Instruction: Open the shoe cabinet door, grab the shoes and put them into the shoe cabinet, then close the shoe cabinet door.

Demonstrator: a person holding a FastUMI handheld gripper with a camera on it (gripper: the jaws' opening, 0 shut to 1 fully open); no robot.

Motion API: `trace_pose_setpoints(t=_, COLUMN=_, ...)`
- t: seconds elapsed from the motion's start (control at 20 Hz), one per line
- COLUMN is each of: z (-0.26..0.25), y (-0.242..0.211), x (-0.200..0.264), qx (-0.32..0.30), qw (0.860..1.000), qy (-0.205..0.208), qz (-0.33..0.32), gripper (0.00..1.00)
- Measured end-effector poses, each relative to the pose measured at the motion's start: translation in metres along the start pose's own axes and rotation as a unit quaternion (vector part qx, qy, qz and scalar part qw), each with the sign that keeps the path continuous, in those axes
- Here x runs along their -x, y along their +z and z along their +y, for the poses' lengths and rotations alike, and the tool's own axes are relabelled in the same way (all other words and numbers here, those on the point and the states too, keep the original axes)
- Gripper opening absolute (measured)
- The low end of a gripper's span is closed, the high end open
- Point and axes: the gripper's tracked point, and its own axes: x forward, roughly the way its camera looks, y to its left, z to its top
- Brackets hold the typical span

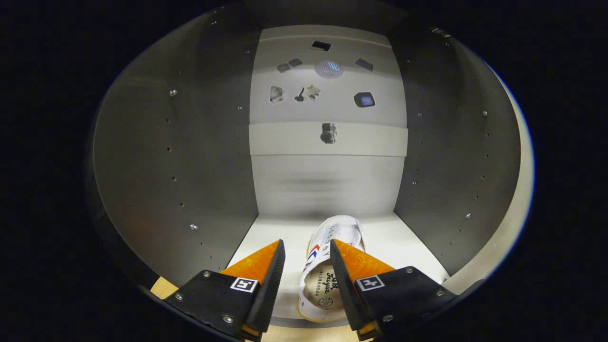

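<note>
The shoe [327, 266] is being framed by the spread gripper [306, 254], untouched. It is lying on the cabinet [408, 242] floor, toe at twelve o'clock.

The shoe [327, 266] lying between the gripper [306, 259] fingers carries dark printing on its insole: a slanted script wordmark with a line of small characters beside it and a small circled stamp nearer the heel, all too small and skewed to read with confidence. Each finger mount bears a square black-and-white coded marker [244, 284], without letters or numbers.
</note>
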Motion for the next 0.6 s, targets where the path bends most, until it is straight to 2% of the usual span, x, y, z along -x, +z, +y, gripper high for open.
trace_pose_setpoints(t=0.25, z=0.006, y=0.03, x=0.058, qx=-0.007, qw=0.999, qy=0.001, qz=-0.045, gripper=0.76)
trace_pose_setpoints(t=0.6, z=0.006, y=0.06, x=0.178, qx=-0.01, qw=0.994, qy=-0.014, qz=-0.107, gripper=0.92)
